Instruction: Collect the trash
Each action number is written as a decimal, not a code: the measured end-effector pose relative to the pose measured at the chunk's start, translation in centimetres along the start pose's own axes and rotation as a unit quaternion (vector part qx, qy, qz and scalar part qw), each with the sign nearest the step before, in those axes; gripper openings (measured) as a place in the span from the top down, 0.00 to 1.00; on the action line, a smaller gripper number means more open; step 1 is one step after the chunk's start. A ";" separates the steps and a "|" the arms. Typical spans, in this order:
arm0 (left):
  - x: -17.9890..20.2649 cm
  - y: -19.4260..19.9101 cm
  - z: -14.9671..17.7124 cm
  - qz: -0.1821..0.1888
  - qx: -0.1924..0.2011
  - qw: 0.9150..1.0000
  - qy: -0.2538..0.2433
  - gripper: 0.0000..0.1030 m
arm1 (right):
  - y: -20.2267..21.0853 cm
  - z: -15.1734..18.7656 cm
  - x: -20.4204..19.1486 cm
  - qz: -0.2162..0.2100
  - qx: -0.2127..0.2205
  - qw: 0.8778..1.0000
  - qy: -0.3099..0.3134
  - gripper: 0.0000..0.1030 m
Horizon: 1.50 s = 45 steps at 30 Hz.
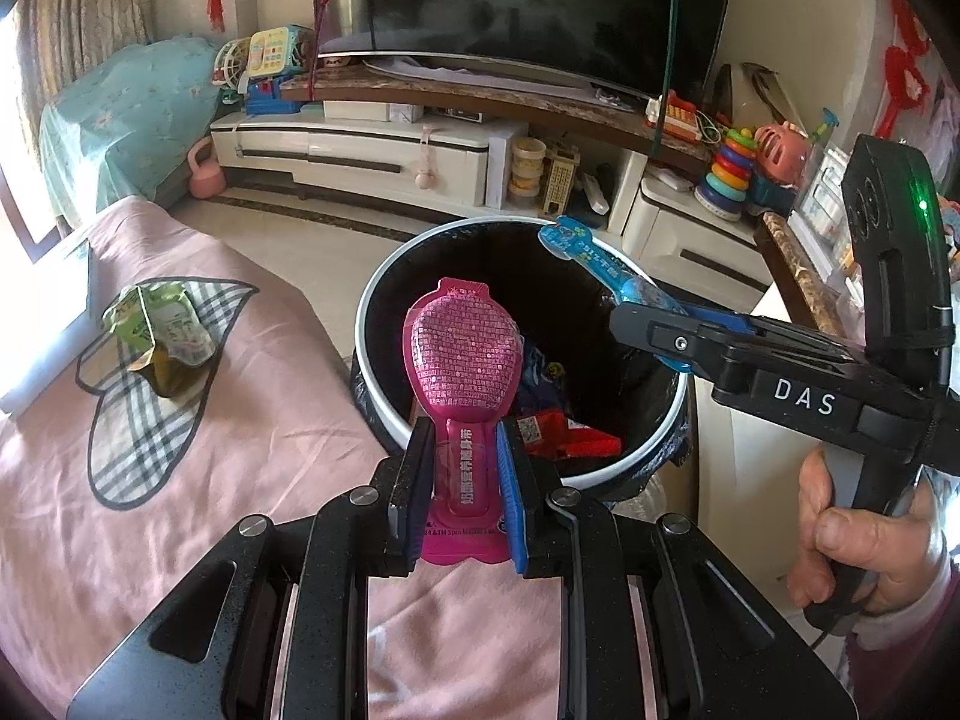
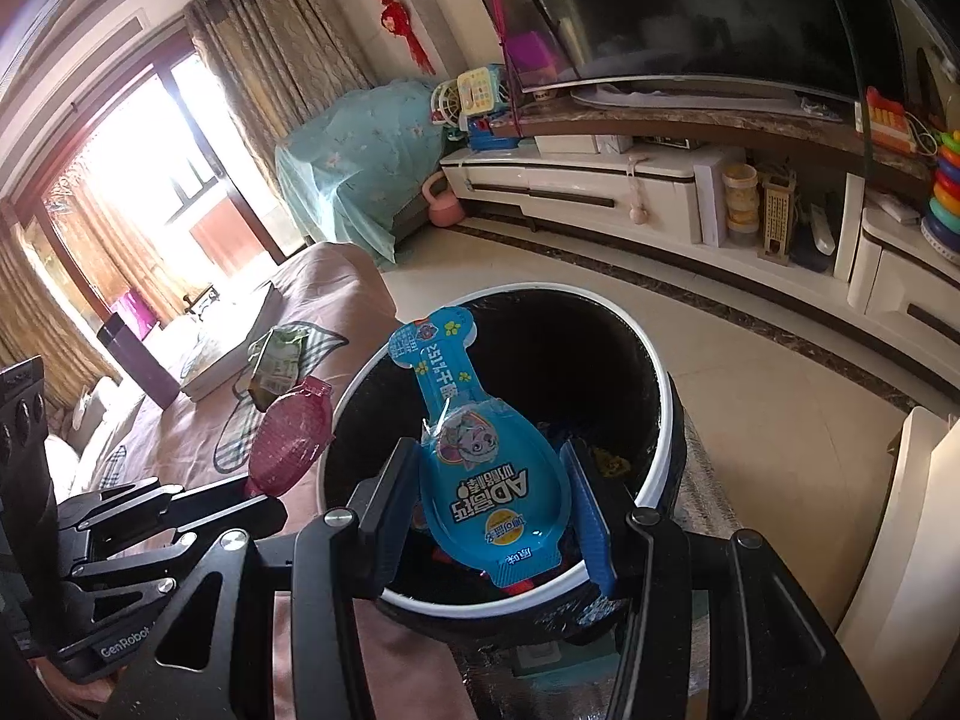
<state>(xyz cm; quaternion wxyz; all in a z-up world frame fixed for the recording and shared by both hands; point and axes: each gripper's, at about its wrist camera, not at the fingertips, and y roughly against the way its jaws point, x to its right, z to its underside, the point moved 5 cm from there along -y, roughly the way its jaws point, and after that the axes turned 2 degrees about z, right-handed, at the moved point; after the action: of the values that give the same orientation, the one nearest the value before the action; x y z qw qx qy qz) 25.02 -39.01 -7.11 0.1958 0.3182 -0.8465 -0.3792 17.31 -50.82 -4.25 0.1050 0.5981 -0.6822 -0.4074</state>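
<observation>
My left gripper (image 1: 462,474) is shut on the narrow stem of a pink spoon-shaped snack packet (image 1: 461,354), held over the near rim of a round black trash bin (image 1: 372,294) with a white ring. My right gripper (image 2: 492,498) is shut on a blue spoon-shaped packet (image 2: 480,450), wide end between the pads, above the bin (image 2: 657,420). In the left wrist view the right gripper (image 1: 636,324) reaches in from the right with the blue packet (image 1: 576,246) over the bin's far rim. The pink packet (image 2: 294,438) shows at the left in the right wrist view. Wrappers (image 1: 558,426) lie inside the bin.
A crumpled green drink carton (image 1: 162,336) lies on the pink cloth-covered surface (image 1: 180,510) left of the bin. A white TV cabinet (image 1: 360,150) with toys and a large screen stands beyond. A hand (image 1: 852,546) holds the right gripper's handle. Tiled floor (image 2: 750,390) surrounds the bin.
</observation>
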 end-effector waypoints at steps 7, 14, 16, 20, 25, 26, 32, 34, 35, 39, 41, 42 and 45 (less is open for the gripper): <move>-0.1 -0.9 -0.5 0.000 -0.007 1.000 0.005 0.82 | -0.7 -0.5 0.6 0.002 -0.004 1.000 -0.006 0.52; -0.1 -1.4 -1.2 0.001 -0.010 1.000 0.005 0.82 | -1.1 -0.8 0.9 0.004 -0.008 1.000 -0.010 0.52; -0.1 -1.4 -1.3 0.001 -0.010 1.000 0.005 0.81 | -1.2 -0.9 1.0 0.004 -0.009 1.000 -0.011 0.52; -0.2 -2.0 -1.5 0.000 -0.015 1.000 0.007 0.81 | -1.4 -1.0 1.2 0.003 -0.011 1.000 -0.016 0.52; -0.3 -2.5 -1.7 -0.001 -0.019 1.000 0.008 0.81 | -1.5 -1.3 1.3 0.005 -0.010 1.000 -0.019 0.52; -0.3 -2.6 -1.8 -0.001 -0.019 1.000 0.007 0.81 | -1.5 -1.4 1.3 0.005 -0.010 1.000 -0.019 0.52; -0.4 -3.0 -1.8 0.002 -0.026 1.000 0.014 0.63 | -1.9 -1.7 1.2 0.003 -0.016 1.000 -0.018 0.50; -0.7 -2.4 -1.6 -0.001 -0.017 1.000 0.020 0.40 | -1.7 -1.7 1.2 -0.001 -0.012 1.000 -0.019 0.49; -0.9 -1.9 -1.4 -0.002 -0.008 1.000 0.023 0.38 | -1.6 -1.7 1.2 -0.001 -0.009 1.000 -0.020 0.44; -1.7 -0.2 -0.6 -0.007 0.004 0.999 0.033 0.34 | -0.2 -1.6 1.0 -0.001 0.009 1.000 -0.027 0.38; -2.3 0.9 0.1 -0.012 0.014 0.999 0.044 0.29 | 0.8 -1.4 0.6 -0.007 0.021 0.999 -0.030 0.28; -2.6 1.5 0.5 -0.011 0.019 0.998 0.051 0.28 | 1.3 -1.2 0.3 -0.009 0.028 0.999 -0.030 0.25; -3.4 3.4 2.0 -0.004 0.035 0.996 0.076 0.28 | 2.7 -0.5 -0.7 -0.016 0.044 0.998 -0.033 0.14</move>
<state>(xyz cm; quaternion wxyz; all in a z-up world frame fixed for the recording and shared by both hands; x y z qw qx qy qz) 25.02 -33.88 -6.09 0.2465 0.3557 -0.8411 -0.3245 15.77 -50.53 -1.85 0.0496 0.5993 -0.6927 -0.3983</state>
